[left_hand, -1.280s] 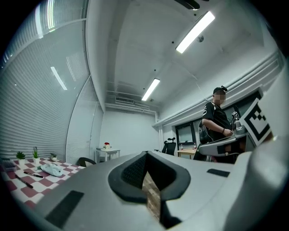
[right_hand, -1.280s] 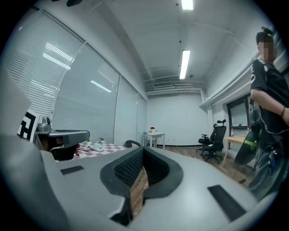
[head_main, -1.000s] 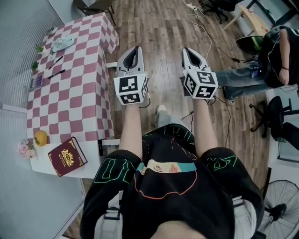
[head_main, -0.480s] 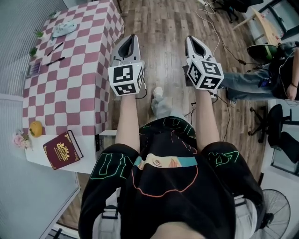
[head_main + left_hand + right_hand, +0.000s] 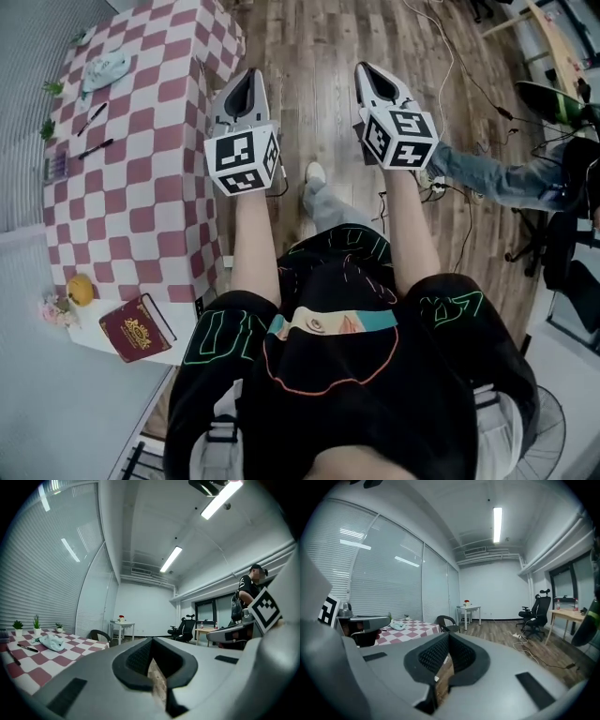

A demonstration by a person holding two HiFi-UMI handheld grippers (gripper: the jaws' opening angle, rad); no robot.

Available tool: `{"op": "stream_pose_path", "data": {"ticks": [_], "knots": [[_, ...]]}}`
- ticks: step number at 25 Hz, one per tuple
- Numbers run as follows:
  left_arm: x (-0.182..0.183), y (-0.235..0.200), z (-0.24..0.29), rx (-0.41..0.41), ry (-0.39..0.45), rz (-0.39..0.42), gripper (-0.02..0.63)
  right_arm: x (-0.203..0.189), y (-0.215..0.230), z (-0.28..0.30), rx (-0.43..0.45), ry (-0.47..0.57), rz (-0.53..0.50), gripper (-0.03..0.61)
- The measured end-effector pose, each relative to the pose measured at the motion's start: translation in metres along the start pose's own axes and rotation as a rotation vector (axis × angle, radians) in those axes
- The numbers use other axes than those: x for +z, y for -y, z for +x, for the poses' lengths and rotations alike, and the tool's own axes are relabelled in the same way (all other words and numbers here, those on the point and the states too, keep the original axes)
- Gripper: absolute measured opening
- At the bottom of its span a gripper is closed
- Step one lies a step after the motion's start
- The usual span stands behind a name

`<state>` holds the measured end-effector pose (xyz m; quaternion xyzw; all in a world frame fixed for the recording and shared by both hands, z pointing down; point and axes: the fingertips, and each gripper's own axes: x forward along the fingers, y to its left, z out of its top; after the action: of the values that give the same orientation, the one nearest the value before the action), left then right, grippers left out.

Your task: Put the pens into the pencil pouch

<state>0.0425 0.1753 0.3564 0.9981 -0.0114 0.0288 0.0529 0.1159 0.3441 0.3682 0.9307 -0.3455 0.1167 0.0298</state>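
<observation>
Two thin black pens (image 5: 94, 133) lie on the worktop's pink-and-white checked cloth (image 5: 150, 187). Beyond them sits a soft, crumpled pale-green fabric pouch (image 5: 103, 67); its opening is too small to make out. The grey plastic left hand-held gripper (image 5: 246, 86) and the right hand-held gripper (image 5: 373, 77) are both pressed together on nothing. They hang over the wooden plank floor (image 5: 319, 56), well apart from the pens.

Two black pens (image 5: 91, 119), pale teal pouch (image 5: 101, 69) on checked table (image 5: 150, 178).
Pens flat, apart, near the wall-side edge; pouch crumpled, beyond them toward the far end.
</observation>
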Motion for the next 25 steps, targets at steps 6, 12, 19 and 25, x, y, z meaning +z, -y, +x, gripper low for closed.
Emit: {"op": "stream_pose_path", "data": {"ticks": [6, 12, 19, 25], "knots": [[-0.016, 0.006, 0.09, -0.023, -0.051, -0.021, -0.005, -0.009, 0.056, 0.064, -0.016, -0.059, 0.025, 0.003], [-0.025, 0.031, 0.171, -0.064, -0.085, -0.011, -0.005, -0.006, 0.128, 0.105, -0.076, -0.069, 0.052, 0.003], [-0.007, 0.052, 0.233, -0.083, -0.083, 0.038, -0.005, 0.022, 0.181, 0.139, -0.087, -0.019, 0.069, 0.003], [0.012, 0.056, 0.252, -0.077, -0.075, 0.087, -0.005, 0.034, 0.192, 0.155, -0.06, 0.012, 0.097, 0.003]]}}
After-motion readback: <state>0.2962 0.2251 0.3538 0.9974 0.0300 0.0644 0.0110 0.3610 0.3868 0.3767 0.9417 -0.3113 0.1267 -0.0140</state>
